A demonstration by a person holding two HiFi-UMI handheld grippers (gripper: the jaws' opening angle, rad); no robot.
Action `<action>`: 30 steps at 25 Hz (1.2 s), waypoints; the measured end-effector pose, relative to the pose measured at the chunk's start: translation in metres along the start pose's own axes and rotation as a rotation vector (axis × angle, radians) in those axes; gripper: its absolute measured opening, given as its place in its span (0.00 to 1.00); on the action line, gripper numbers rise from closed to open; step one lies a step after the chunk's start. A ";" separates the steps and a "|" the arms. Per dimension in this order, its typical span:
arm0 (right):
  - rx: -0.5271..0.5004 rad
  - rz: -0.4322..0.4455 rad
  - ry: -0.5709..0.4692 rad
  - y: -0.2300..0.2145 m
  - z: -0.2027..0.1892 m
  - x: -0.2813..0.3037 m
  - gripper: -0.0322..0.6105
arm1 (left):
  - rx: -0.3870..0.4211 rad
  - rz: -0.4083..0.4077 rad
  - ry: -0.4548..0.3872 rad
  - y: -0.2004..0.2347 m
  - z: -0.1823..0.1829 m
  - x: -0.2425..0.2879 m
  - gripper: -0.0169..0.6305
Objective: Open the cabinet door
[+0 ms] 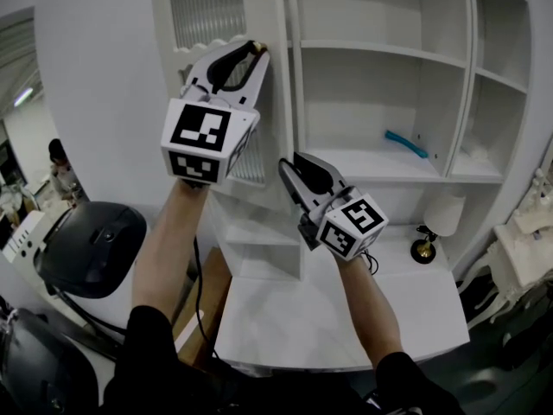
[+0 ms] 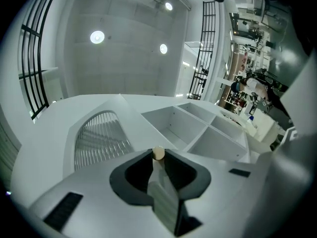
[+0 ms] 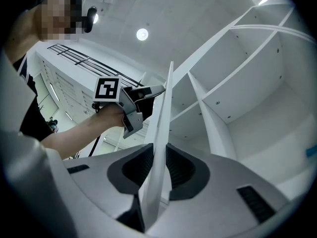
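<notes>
The white cabinet door (image 1: 270, 119), with a ribbed glass panel (image 1: 206, 7), stands swung out from the open shelves. My left gripper (image 1: 257, 50) is high on the door's free edge, shut on it right at the small pale knob (image 2: 158, 153). That edge (image 2: 166, 202) runs back between the jaws. My right gripper (image 1: 289, 164) is lower on the same edge. The thin door edge (image 3: 166, 113) lies between its pads (image 3: 179, 170), which press on it. The left gripper (image 3: 157, 89) also shows in the right gripper view, above, on the door.
Open white shelves (image 1: 380, 50) fill the cabinet; a blue object (image 1: 406, 143) lies on one. A small lamp (image 1: 436, 223) stands on the white desk (image 1: 328, 318) below. A black chair (image 1: 91, 249) is at the left, with a person (image 1: 59, 167) behind it.
</notes>
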State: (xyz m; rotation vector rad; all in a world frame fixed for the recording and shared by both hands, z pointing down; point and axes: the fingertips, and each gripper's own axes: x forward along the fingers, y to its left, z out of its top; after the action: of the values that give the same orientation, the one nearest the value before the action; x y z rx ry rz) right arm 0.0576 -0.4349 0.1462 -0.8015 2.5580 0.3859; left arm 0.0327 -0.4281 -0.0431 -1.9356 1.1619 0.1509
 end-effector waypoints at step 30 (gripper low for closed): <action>0.061 0.100 -0.043 0.089 0.016 -0.001 0.19 | 0.038 0.024 -0.163 0.028 0.035 -0.077 0.17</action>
State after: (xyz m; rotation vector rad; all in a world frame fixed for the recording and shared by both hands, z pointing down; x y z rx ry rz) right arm 0.0104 -0.3578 0.1443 -0.6392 2.5635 0.3503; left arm -0.0215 -0.3577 -0.0449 -1.8401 1.0723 0.2913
